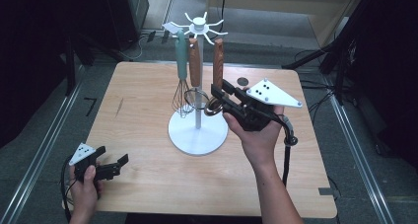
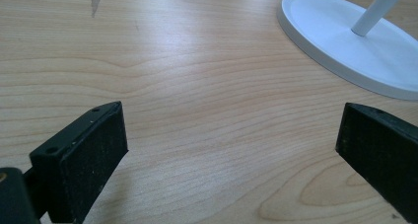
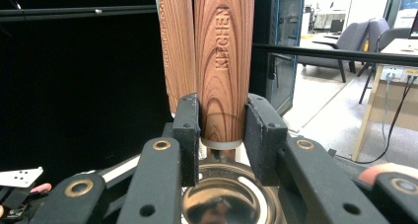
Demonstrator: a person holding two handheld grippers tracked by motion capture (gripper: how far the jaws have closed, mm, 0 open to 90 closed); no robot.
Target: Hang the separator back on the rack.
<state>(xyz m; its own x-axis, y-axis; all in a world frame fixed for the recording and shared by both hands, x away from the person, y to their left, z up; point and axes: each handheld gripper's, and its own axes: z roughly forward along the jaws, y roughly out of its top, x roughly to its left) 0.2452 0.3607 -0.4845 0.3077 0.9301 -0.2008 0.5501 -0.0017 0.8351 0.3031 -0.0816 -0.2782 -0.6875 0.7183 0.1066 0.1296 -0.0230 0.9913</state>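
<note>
Right gripper (image 3: 222,130) clamped on upright wooden handle (image 3: 224,61) hanging from rack (image 1: 198,24), mid-table; left gripper (image 2: 231,145) apart, idle by near-left edge.

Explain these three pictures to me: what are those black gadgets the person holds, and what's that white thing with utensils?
No robot here: a person holds a hand-operated claw in each hand. One picture looks down from above on the wooden table; the other two come from cameras riding on each claw. A white utensil stand carries a mint-handled whisk and two wooden-handled tools. The right claw is closed around the lower end of one wooden handle, just above its shiny metal part. The left claw rests open near the table's front edge, holding nothing.
</note>
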